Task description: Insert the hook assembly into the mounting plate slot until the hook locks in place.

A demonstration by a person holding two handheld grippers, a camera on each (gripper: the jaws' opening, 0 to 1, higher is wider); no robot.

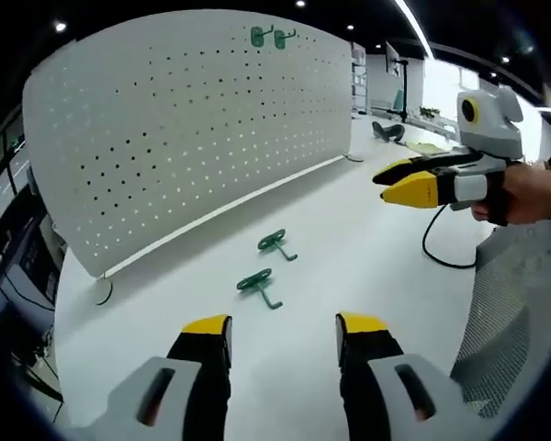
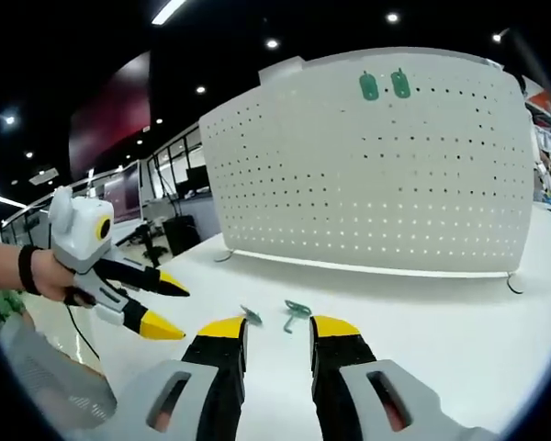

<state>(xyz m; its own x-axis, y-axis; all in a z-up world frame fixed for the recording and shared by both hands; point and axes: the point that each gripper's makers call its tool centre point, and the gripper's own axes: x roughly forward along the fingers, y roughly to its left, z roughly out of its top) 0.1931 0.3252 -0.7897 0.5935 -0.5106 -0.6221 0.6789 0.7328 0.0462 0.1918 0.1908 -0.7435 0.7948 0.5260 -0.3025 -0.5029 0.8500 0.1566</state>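
standing upright on the surface (image 1: 367,276) is a big white pegboard (image 1: 184,129), a thin flat sheet punched with even rows of small round holes and resting on low feet along its bottom edge. the surface itself is smooth, matte and pale, wide and mostly bare around the parts. near the board's top edge two green hooks (image 1: 273,37) are already hung side by side, each with an oval plate pressed flat to the holes.

the left gripper (image 1: 285,335) rises from the bottom of the left gripper view, grey plastic body with black fingers (image 1: 208,340) capped in yellow; they are spread apart and hold nothing. the right gripper (image 2: 268,335) has the same build in the right gripper view, its fingers closer together yet parted, nothing between them. each gripper also shows in the other's view, carried by a hand (image 1: 523,193) with a dark band at the wrist.

two loose green hooks lie on the surface in front of the board, well clear of both grippers: a far hook (image 1: 277,243) and a near hook (image 1: 259,286), each a flat oval plate with a bent wire prong. a black cable (image 1: 441,248) loops on the surface near the right gripper.
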